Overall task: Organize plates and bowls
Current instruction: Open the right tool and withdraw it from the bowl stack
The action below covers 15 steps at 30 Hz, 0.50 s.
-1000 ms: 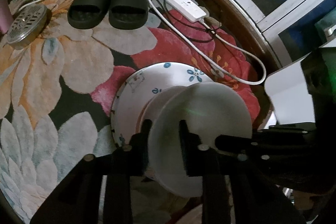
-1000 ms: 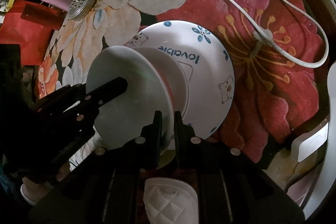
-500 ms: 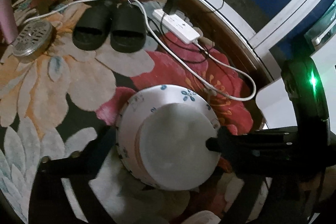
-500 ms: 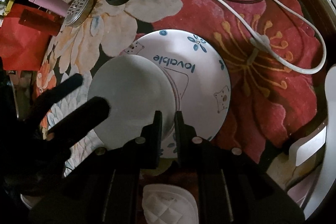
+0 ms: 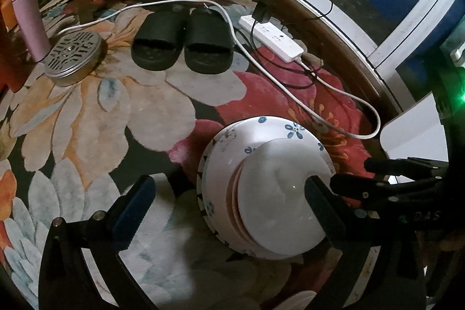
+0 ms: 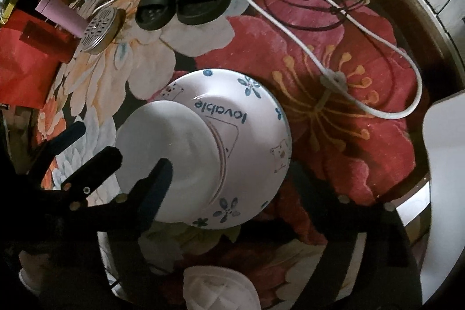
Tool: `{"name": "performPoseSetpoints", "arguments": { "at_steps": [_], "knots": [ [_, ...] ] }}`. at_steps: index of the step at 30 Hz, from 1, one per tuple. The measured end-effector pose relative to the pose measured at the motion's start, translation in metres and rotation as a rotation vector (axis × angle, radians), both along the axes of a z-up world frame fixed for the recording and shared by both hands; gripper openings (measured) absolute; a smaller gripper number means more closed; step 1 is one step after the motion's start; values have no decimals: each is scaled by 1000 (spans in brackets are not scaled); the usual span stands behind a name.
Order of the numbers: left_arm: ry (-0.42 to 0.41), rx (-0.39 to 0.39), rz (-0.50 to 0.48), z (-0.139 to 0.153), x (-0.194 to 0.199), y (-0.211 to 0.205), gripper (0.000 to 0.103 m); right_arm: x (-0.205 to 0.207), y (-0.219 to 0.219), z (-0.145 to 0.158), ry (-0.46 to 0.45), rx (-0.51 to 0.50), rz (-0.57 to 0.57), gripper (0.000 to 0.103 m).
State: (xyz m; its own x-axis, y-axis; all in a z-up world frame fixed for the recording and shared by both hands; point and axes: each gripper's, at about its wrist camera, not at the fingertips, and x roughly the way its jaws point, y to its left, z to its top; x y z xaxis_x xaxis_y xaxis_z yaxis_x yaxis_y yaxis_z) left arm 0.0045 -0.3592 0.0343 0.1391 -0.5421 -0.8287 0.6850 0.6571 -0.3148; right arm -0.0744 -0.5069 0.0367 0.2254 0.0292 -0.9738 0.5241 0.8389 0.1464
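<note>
I find my left gripper [image 5: 229,193] spread wide and empty. My right gripper [image 6: 232,188] is opening, gripping nothing. The plain white plate [image 6: 168,147] lies stacked on the patterned plate [image 6: 255,118] on the floral rug [image 5: 130,112]. Plates between them show only as edges; the count is unclear

A plain white bowl [image 5: 279,193] sits nested atop pink-rimmed bowls on a large white plate [image 6: 255,118] printed with blue flowers, bears and "lovable"
</note>
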Motion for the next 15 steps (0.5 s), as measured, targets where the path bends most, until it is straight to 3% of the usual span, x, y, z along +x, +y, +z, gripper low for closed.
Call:
{"name": "performPoseSetpoints", "arguments": {
  "at_steps": [15],
  "knots": [
    [2,12,27,-1,4,14,103,-3,13,2,-21,-25,-5,91]
  ]
}}
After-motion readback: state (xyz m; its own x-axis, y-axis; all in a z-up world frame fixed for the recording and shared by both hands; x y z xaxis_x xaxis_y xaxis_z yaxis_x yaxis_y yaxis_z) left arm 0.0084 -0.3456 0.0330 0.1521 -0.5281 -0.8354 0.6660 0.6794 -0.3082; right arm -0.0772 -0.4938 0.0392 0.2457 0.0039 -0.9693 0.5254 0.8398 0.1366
